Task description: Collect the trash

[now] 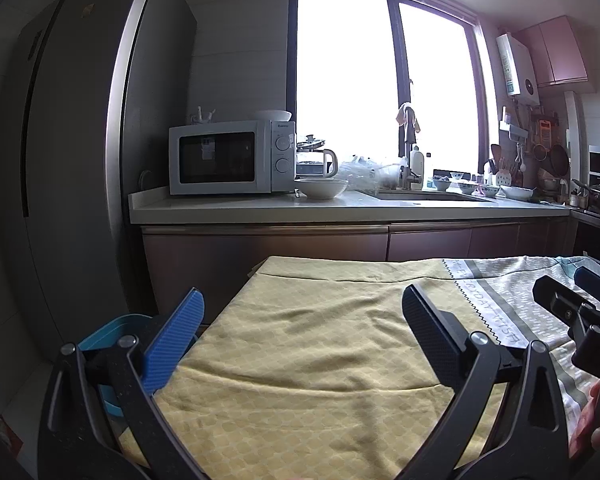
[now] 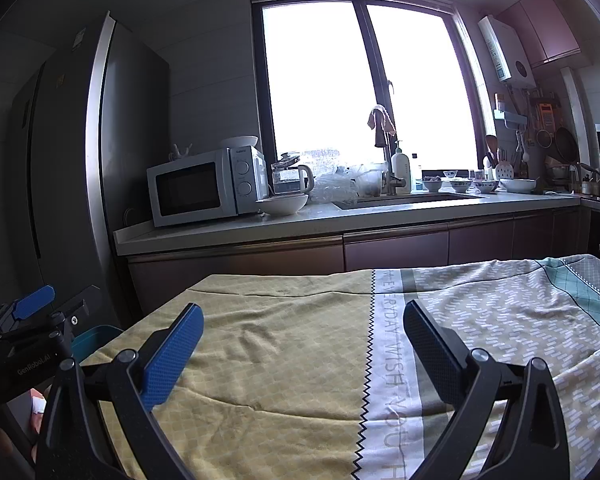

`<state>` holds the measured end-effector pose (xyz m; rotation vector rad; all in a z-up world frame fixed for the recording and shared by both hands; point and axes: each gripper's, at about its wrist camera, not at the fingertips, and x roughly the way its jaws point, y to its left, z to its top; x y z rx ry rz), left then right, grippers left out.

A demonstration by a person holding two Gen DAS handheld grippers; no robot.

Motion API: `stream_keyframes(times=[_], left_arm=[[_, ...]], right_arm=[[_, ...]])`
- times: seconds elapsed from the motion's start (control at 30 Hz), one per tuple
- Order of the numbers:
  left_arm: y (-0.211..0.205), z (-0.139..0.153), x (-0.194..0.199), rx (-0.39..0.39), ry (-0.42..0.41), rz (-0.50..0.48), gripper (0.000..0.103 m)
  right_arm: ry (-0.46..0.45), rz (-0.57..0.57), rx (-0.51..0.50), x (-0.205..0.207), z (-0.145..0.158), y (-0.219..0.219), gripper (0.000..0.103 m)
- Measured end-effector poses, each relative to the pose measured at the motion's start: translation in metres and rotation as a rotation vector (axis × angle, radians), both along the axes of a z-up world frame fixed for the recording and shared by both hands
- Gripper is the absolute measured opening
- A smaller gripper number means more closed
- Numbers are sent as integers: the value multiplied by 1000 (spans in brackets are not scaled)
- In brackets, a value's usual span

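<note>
Both claws — the left gripper (image 1: 302,312) and right gripper (image 2: 302,330) — hang wide open and empty over the tablecloth (image 1: 300,344), probably ready to grab trash for the blue bin (image 1: 100,332).

I count one microwave (image 2: 208,186), one kettle (image 2: 294,178) and one fridge (image 2: 92,160). One blue bin (image 1: 112,332) sits near left. I hold two grippers.

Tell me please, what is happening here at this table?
A person holds two grippers above the table with the yellow and patterned cloth. The left gripper and the right gripper are both open and hold nothing. No trash shows on the cloth. A blue plastic bin stands beside the table's left edge.
</note>
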<state>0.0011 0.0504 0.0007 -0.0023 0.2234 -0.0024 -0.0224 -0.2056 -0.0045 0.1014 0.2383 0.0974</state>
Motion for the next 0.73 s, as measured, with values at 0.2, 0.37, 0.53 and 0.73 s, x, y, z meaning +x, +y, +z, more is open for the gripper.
stream_keyframes(times=[0.2,0.37,0.53,0.73], left_arm=[[-3,-3,4,4,14,-9,98],[-7,-5,11,16,44,-17,98],[-13,-7,26,13,124,-65,98],[-20,-22,91,-29,402,-154,98]], right_arm=[[7,2,2,5,-1,-4,97],[11,-4,8,8,-1,-10,97],[29,-15,12,12,-2,-19,97],[116,-72,16,27,-5,-54,97]])
